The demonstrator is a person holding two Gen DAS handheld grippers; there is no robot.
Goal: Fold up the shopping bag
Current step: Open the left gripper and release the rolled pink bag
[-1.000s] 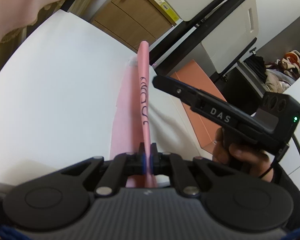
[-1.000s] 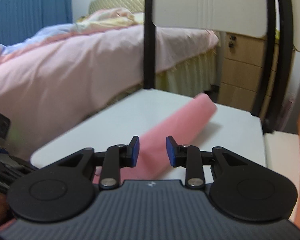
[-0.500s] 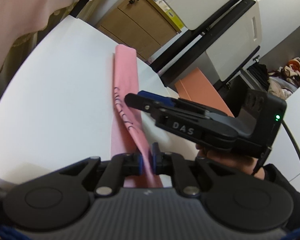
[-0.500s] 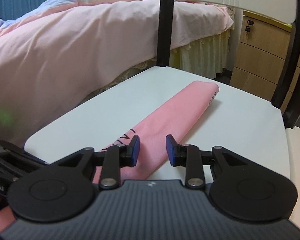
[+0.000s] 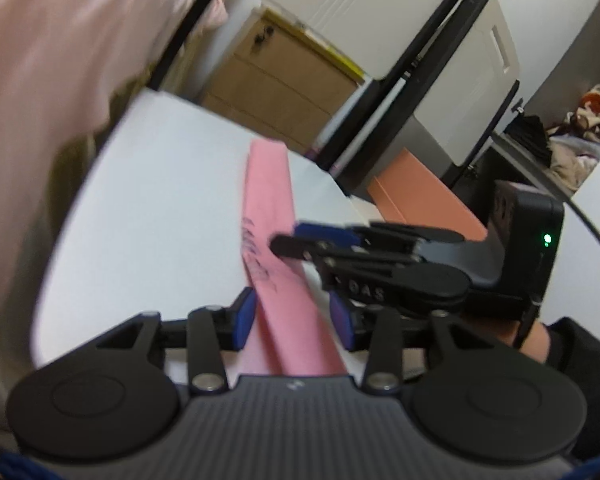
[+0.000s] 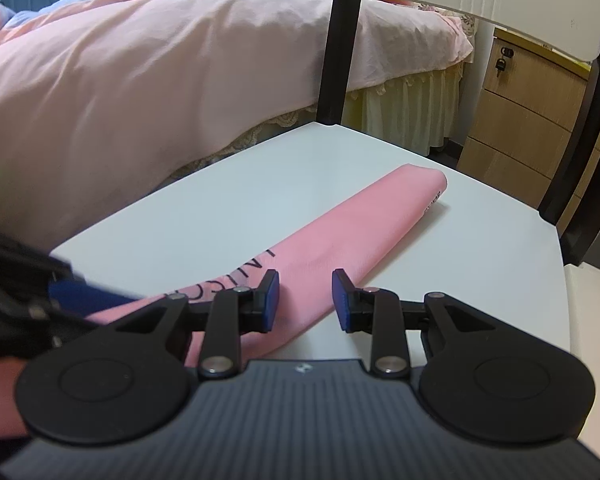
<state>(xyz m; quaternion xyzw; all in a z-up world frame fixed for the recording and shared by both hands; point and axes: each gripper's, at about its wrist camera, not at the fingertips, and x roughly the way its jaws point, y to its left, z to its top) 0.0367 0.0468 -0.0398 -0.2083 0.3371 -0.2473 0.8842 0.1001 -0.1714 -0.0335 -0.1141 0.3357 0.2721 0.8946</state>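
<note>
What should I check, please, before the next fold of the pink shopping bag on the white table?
1. Left gripper released: ok, its jaws are open with the bag between them.
2. Right gripper ready to grasp: ok, its jaws are open over the bag's near part.
3. Pink shopping bag flat as a long strip: ok at the far end; near end hidden behind the grippers, cannot tell.
4. Bag fully on the white table: far end ok; near end cannot tell.
5. Grippers clear of each other: not ok, they crowd the same stretch of the bag.
</note>
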